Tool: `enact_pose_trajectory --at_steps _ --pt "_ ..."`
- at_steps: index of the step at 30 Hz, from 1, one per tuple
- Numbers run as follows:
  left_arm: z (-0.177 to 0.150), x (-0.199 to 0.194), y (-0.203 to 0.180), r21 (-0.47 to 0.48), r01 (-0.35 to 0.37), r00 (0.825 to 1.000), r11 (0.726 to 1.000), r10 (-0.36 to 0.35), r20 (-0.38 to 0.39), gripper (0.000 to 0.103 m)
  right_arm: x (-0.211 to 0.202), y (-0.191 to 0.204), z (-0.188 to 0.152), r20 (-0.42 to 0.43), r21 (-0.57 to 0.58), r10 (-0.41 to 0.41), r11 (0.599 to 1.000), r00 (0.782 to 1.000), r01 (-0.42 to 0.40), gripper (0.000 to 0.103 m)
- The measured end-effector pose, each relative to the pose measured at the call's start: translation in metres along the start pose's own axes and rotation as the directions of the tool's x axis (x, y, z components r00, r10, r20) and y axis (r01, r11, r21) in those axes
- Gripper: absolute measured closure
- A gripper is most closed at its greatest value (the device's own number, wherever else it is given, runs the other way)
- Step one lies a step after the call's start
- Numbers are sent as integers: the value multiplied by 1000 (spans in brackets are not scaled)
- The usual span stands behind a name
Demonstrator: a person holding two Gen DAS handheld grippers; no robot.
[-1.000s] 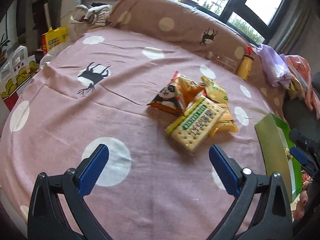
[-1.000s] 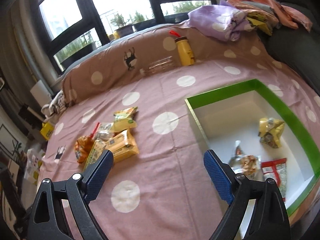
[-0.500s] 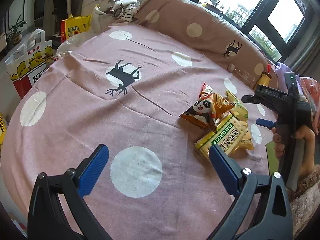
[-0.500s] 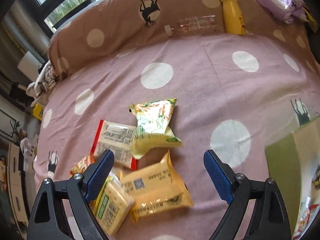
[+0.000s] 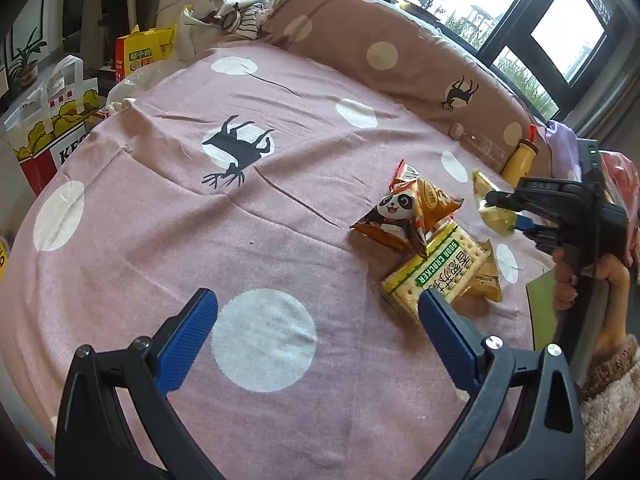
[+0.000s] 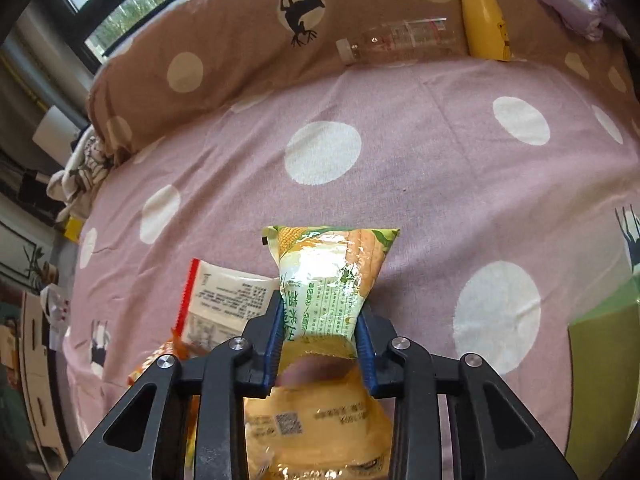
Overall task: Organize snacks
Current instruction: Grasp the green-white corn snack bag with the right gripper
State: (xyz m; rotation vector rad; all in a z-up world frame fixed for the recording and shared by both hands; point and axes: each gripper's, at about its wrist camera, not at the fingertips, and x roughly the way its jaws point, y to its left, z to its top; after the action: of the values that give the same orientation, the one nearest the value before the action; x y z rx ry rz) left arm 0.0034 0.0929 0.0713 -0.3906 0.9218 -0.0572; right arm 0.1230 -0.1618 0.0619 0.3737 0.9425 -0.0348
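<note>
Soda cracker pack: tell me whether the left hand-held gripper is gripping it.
No, the left hand-held gripper stands open above the bedspread, with the soda cracker pack lying untouched.

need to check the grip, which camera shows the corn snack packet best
The right wrist view: the corn snack packet fills the centre, its print readable, pinched between the right gripper fingers. The left wrist view shows it only small and side-on at the right edge, partly hidden by that gripper.
</note>
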Motion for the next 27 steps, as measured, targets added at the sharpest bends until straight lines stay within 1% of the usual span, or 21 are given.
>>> enact_pose_trajectory --at_steps 2,4,5,7,9,12,14,16,18,20,21,22,23,24,25,27 --pt "-1 1 -1 1 -9 1000 1000 9 1 2 -31 6 -10 47 -39 11 999 999 -9 69" --pt "-2 2 -1 2 -21 1000 1000 21 -4 2 -60 10 -27 65 -69 9 998 998 -4 69" --pt "-3 3 -2 3 -24 1000 1000 24 -5 2 -71 11 -37 73 -75 23 997 997 -17 69" --pt "-4 2 -3 4 -28 1000 1000 28 -5 2 -89 13 -63 61 -101 62 993 996 -55 69" --pt "-5 2 -4 8 -28 1000 1000 28 -5 2 -95 13 -91 20 -102 102 990 995 -99 69" --pt "-7 2 -5 15 -36 999 999 36 -9 2 -81 17 -128 -63 -109 131 984 989 -138 69" --pt "-8 4 -7 24 -38 999 999 39 -22 2 -71 17 -146 -114 -120 137 981 984 -150 69" --pt "-11 4 -10 36 -29 999 999 30 -28 2 -59 19 -156 -159 -134 118 981 980 -140 69" --pt "-13 5 -14 57 -26 999 998 28 -33 2 -47 18 -159 -186 -133 89 984 979 -115 69" --pt "-16 5 -19 73 -27 999 997 30 -35 3 -43 14 -158 -195 -124 73 987 978 -99 65" --pt "-17 6 -21 80 -23 999 997 27 -40 3 -44 12 -156 -190 -120 74 988 979 -98 60" --pt "-18 6 -23 85 -15 999 996 19 -46 3 -49 10 -154 -171 -114 82 988 982 -103 51" --pt "-20 7 -25 90 1 998 996 4 -55 4 -55 7 -151 -144 -106 93 988 985 -109 45" --pt "-22 7 -28 95 26 997 995 -19 -69 5 -63 3 -148 -112 -96 106 988 988 -117 35" --pt "-24 7 -32 100 51 996 994 -43 -80 7 -71 0 -146 -85 -85 119 988 989 -126 32" --pt "-30 6 -42 118 122 988 985 -110 -105 10 -81 -9 -141 -50 -61 154 986 987 -157 31"
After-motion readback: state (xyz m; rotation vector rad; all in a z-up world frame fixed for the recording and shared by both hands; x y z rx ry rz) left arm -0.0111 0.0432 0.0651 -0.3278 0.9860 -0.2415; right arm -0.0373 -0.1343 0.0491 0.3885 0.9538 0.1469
